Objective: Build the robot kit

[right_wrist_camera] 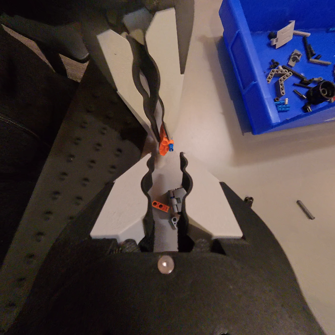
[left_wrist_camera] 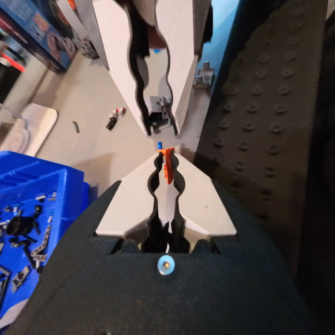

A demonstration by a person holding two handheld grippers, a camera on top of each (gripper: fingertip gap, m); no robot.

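Observation:
My left gripper (left_wrist_camera: 166,154) is shut on a flat orange piece (left_wrist_camera: 168,166) that stands on edge between the fingers. A small blue pin (left_wrist_camera: 159,144) sticks out of its tip. My right gripper (right_wrist_camera: 166,155) is open and empty, tip to tip with the left gripper (right_wrist_camera: 159,137), a small gap from the orange piece (right_wrist_camera: 163,145) and blue pin (right_wrist_camera: 171,145). In the left wrist view the right gripper (left_wrist_camera: 162,134) comes in from above. Below the right gripper's gap, a short orange beam (right_wrist_camera: 160,205) and a grey assembly (right_wrist_camera: 175,199) lie on the table.
A blue bin (right_wrist_camera: 253,90) with several grey and black parts stands beside the grippers; it also shows in the left wrist view (left_wrist_camera: 45,181). A black studded panel (right_wrist_camera: 81,163) borders the other side. A dark axle (right_wrist_camera: 305,209) lies on the beige table (right_wrist_camera: 253,181). Boxes (left_wrist_camera: 45,36) stand at the back. The tips of both grippers are at nearly the same place. Both grippers' tips are roughly 20 centimetres from the dark axle (right_wrist_camera: 305,209). The left camera catches it too, in the left wrist view (left_wrist_camera: 75,126).

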